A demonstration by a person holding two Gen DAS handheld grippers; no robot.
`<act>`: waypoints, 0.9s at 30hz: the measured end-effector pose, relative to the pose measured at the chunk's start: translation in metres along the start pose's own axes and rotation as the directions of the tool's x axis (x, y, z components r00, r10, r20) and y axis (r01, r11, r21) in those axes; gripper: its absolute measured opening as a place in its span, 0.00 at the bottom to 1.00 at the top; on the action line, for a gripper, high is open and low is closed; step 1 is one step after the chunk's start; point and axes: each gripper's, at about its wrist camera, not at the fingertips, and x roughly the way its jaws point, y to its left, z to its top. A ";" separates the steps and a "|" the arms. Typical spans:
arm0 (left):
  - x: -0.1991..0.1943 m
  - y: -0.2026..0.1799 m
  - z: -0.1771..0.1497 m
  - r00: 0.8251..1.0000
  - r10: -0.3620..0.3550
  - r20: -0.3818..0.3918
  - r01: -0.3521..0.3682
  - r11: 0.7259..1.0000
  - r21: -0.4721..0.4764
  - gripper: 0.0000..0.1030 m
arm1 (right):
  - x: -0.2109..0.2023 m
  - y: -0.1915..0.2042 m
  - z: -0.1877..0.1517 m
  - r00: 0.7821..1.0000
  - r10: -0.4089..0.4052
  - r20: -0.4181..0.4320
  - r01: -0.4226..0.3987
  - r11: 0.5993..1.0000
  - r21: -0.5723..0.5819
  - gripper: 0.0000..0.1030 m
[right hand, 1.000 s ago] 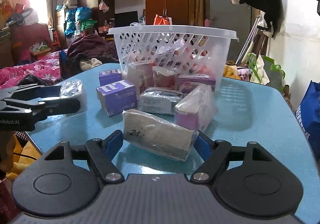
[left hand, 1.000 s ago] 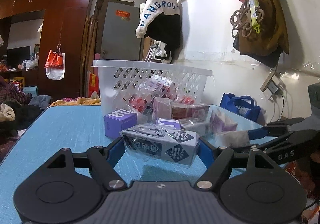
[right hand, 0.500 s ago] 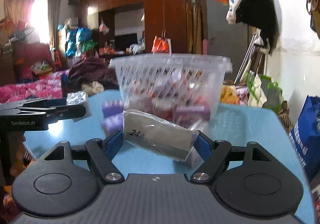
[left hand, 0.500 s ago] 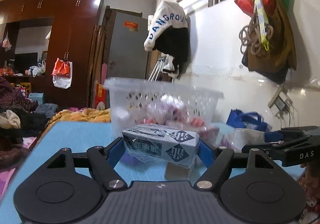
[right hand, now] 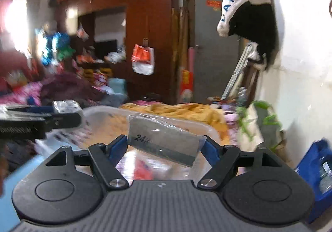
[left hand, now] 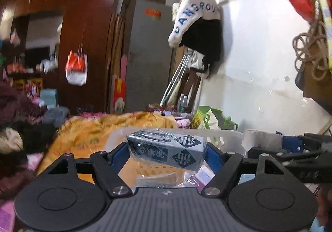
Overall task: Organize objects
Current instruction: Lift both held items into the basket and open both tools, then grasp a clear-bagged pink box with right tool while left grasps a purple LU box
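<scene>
Item one: a dark blue-grey carton (left hand: 166, 152) in clear film, white diamond marks on its face, pinched across its ends by our left gripper (left hand: 166, 155) and held above the white plastic basket (left hand: 226, 135). Item two: a grey film-wrapped packet (right hand: 164, 141) printed "24", tilted down to the right, clamped between the blue pads of our right gripper (right hand: 164, 147), likewise over the basket's rim (right hand: 99, 110). Beneath both, inside the basket, we see wrapped packs in pink, red and white, blurred. In the left wrist view our right gripper (left hand: 290, 149) enters from the right edge with a pale packet at its tip; in the right wrist view our left gripper (right hand: 41, 122) enters from the left. Surface: a strip of blue table (right hand: 12, 188) shows at the lower left of the right wrist view. Room: an orange blanket (left hand: 108, 128) beyond the basket, a dark red-brown wardrobe (left hand: 87, 30) with an orange-and-white bag (left hand: 76, 70) hanging on it, a grey door (left hand: 149, 53), a white-and-black garment (left hand: 197, 24) lettered in blue on the white wall, a blue bag (right hand: 315, 174) on the floor at right.
</scene>
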 end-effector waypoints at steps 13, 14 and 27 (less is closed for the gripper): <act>-0.036 0.013 -0.032 0.997 -0.081 -0.013 0.080 0.994 -0.069 0.89 | -0.057 -0.018 -0.056 0.987 0.155 0.043 -0.160 0.976 0.145 1.00; -0.047 0.011 -0.041 0.996 -0.094 0.005 0.095 0.994 -0.056 0.89 | -0.062 -0.016 -0.068 0.987 0.161 0.020 -0.162 0.979 0.127 1.00; -0.096 -0.033 -0.133 0.994 -0.026 -0.107 0.044 0.984 0.170 0.74 | -0.064 -0.013 -0.131 0.964 0.188 -0.186 -0.162 0.975 0.149 0.96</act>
